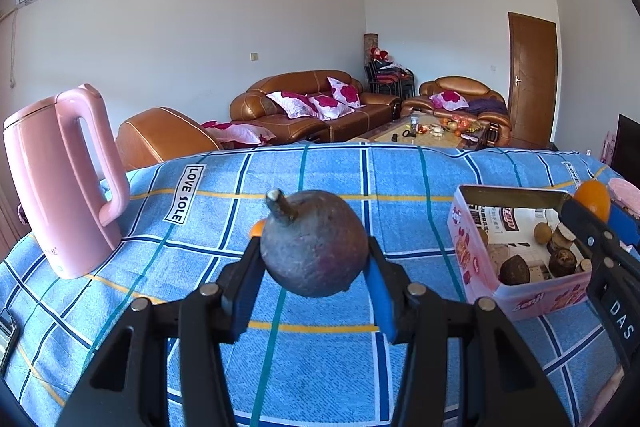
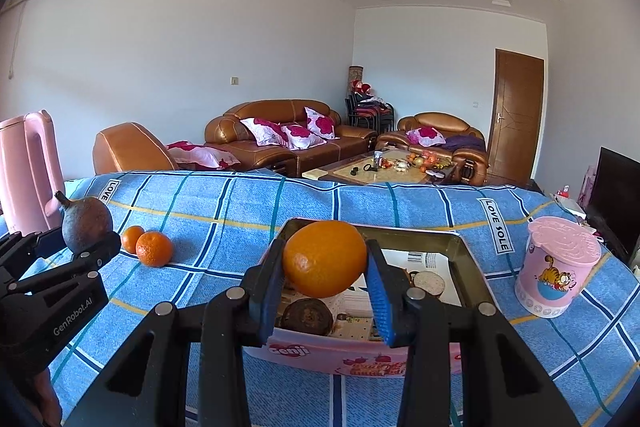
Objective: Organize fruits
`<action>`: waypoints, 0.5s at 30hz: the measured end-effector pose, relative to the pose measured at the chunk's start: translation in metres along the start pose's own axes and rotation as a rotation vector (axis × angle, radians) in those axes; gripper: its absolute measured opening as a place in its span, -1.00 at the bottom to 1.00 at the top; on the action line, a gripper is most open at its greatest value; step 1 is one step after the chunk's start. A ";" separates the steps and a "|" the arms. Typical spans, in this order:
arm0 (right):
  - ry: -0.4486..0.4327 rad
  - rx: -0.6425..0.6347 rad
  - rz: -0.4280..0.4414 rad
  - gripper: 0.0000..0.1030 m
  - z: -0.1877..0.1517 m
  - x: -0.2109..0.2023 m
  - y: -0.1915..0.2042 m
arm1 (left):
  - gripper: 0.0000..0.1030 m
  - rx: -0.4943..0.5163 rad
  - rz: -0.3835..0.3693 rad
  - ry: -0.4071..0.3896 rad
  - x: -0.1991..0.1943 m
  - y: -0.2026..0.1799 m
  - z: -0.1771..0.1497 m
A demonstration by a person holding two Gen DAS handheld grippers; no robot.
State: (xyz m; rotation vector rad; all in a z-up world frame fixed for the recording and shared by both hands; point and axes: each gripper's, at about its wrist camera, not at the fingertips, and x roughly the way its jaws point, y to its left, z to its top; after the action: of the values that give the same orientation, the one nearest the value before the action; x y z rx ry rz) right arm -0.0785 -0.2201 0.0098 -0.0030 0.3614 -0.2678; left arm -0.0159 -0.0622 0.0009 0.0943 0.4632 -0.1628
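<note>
Currently the task stands partway complete, judged from how the fruits lie. The pink box (image 2: 360, 357) on the blue checked cloth (image 2: 240, 219) already contains several dark brown fruits (image 1: 514, 269), some of them cut. The right gripper (image 2: 326, 277) is clamped on an orange (image 2: 325, 263) and holds it above the open box, so this piece appears close to being deposited. The left gripper (image 1: 314, 267) is clamped on a dark, stemmed round fruit (image 1: 314, 243) and holds it clear of the cloth, well to the left of the box. Two small oranges (image 2: 148, 247) remain loose on the cloth, touching each other, between the left gripper and the box. Remaining work is probably: both held fruits, then the two loose oranges.
</note>
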 end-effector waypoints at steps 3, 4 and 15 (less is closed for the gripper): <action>-0.002 -0.002 -0.007 -0.20 0.000 -0.001 -0.005 | -0.02 0.002 -0.002 -0.001 -0.001 -0.005 0.000; -0.002 -0.004 -0.010 -0.20 -0.001 0.000 -0.007 | -0.02 0.002 -0.005 0.000 -0.001 -0.007 0.001; 0.001 0.013 -0.057 -0.20 0.000 0.004 -0.037 | -0.02 0.008 -0.054 -0.023 -0.006 -0.035 0.002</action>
State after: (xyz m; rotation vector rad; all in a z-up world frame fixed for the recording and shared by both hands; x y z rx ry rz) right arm -0.0846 -0.2564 0.0104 -0.0007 0.3609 -0.3262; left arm -0.0262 -0.0963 0.0034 0.0881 0.4425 -0.2187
